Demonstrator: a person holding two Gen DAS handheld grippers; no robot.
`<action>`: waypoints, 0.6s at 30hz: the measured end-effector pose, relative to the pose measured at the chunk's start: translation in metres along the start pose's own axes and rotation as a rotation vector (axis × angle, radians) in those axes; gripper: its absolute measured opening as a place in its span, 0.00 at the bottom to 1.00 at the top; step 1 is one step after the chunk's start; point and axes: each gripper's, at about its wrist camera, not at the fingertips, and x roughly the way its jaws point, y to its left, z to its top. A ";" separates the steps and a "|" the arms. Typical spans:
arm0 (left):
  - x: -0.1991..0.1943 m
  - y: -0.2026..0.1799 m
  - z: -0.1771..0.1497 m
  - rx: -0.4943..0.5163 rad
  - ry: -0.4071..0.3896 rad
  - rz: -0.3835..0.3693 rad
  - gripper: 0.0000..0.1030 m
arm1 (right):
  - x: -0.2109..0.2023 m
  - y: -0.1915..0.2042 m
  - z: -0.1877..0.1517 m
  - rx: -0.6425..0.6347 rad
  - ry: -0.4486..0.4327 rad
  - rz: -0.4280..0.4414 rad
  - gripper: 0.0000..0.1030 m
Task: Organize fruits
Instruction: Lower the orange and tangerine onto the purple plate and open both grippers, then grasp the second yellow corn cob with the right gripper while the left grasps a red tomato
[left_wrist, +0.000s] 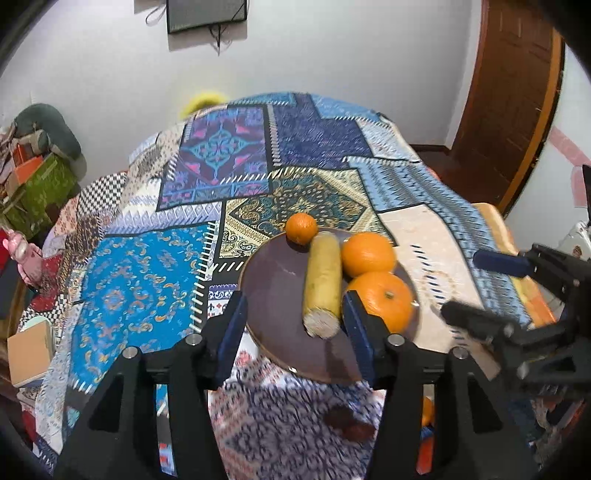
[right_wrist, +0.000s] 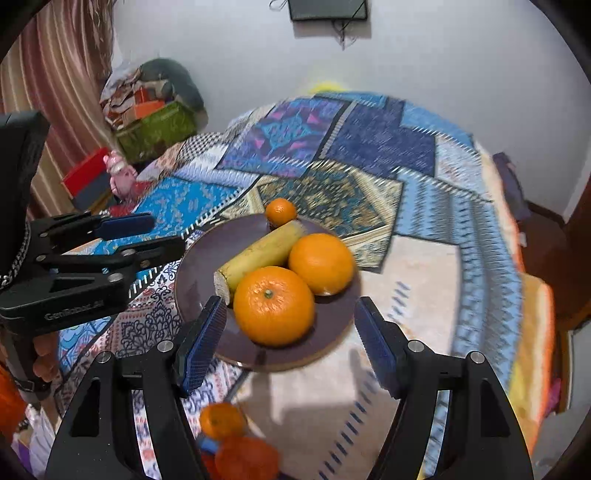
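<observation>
A dark brown plate (left_wrist: 273, 295) (right_wrist: 199, 266) lies on the patchwork cloth. On it are a yellow cut banana piece (left_wrist: 322, 284) (right_wrist: 258, 254) and two large oranges (left_wrist: 382, 299) (right_wrist: 273, 304), (left_wrist: 367, 253) (right_wrist: 320, 264). A small mandarin (left_wrist: 301, 228) (right_wrist: 280, 211) sits at its far rim. My left gripper (left_wrist: 295, 306) (right_wrist: 155, 236) hovers open over the near side of the plate, and its pads touch nothing. My right gripper (right_wrist: 291, 310) (left_wrist: 476, 288) is open above the nearest orange and clear of it.
Another orange (right_wrist: 221, 421) and an orange-red mesh bag (right_wrist: 247, 461) lie near the table's front edge. A green box (right_wrist: 155, 129), a pink toy (right_wrist: 120, 173) and piled things are on the left. A wooden door (left_wrist: 513, 92) stands at the right.
</observation>
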 end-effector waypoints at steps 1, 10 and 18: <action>-0.008 -0.003 -0.003 0.004 -0.008 -0.002 0.54 | -0.010 -0.003 -0.003 0.004 -0.011 -0.008 0.67; -0.057 -0.029 -0.034 0.007 -0.014 -0.036 0.59 | -0.060 -0.025 -0.042 0.031 -0.032 -0.102 0.67; -0.067 -0.051 -0.069 -0.023 0.029 -0.063 0.62 | -0.079 -0.048 -0.089 0.092 0.009 -0.143 0.67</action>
